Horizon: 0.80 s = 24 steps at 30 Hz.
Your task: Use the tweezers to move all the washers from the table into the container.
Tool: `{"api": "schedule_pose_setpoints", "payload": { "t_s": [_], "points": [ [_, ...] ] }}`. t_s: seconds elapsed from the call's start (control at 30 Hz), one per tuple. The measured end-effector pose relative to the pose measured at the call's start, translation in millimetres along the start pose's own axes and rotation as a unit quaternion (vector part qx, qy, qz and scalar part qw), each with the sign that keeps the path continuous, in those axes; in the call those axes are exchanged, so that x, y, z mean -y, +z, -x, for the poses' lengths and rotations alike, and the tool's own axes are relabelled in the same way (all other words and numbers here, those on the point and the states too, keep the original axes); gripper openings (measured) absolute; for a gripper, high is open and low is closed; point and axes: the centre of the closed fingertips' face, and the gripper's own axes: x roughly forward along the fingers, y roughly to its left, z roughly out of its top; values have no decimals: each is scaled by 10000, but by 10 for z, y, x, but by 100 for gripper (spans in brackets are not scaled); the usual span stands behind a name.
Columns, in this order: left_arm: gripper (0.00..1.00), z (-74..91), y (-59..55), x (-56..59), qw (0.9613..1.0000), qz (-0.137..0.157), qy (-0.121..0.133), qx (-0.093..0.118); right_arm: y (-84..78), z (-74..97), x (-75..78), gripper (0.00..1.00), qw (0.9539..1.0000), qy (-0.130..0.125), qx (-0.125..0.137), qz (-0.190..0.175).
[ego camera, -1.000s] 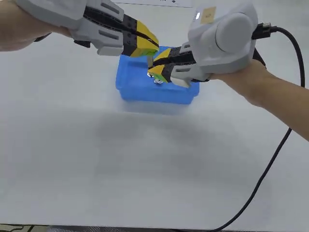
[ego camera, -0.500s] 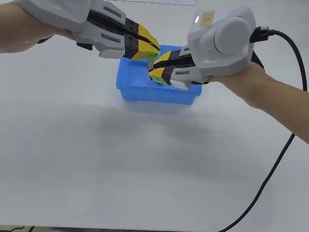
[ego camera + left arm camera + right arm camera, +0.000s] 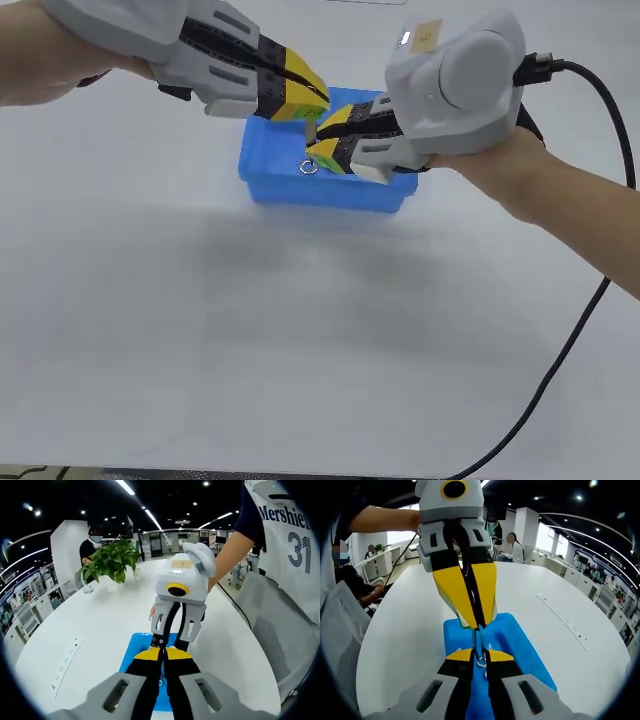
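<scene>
White tabletop (image 3: 200, 330) carries the blue container (image 3: 270, 185), and just above it we see the left gripper (image 3: 321, 93), jaws pressed on the tweezers (image 3: 478, 645), pointing them down to the washer (image 3: 308, 167) beside the right gripper (image 3: 314, 151), its jaws also pressed together.

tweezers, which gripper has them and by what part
The left gripper has the tweezers, tongs shut on their upper part; the tips reach down to a washer.
</scene>
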Motion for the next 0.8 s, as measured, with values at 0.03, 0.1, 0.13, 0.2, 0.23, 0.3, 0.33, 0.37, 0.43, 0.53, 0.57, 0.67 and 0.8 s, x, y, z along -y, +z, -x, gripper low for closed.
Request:
{"api": "schedule_pose_setpoints", "payload": {
  "t_s": [0.03,0.1,0.13,0.2,0.23,0.3,0.33,0.37,0.43,0.53,0.57,0.67,0.8],
  "points": [
    [5,2,4,4,10000,-9,1,-3,4,7,-9,11,10000,10,4,-25],
    [5,14,22,18,10000,-35,11,-3,19,28,-18,11,10000,-3,25,-19],
    [5,26,35,24,10000,-49,23,1,28,39,-25,10,10000,-1,33,-13],
    [5,51,63,33,10000,-65,47,28,52,59,-26,10,10000,-7,59,24],
    [5,64,76,33,9999,-73,67,39,65,72,-24,10,10000,-21,70,45],
    [5,105,118,35,9998,-119,120,57,101,120,-13,9,9999,-71,100,81],
    [5,126,138,40,9998,-135,137,69,130,160,-6,9,9998,-103,137,79],
    [5,162,173,45,9997,-164,176,99,153,188,-1,9,9997,-131,172,74],
    [5,228,221,59,9994,-199,228,137,205,264,-11,9,9996,-181,224,84],
    [5,309,269,102,9992,-255,277,165,266,373,-41,8,9993,-228,273,128],
    [5,338,290,121,9990,-269,302,187,270,387,-25,8,9992,-232,297,132],
    [5,379,326,152,9987,-292,356,220,306,452,-72,8,9990,-225,342,158],
    [5,422,445,260,9980,-318,398,375,373,559,-192,7,9987,-239,374,265]
  ]
}}
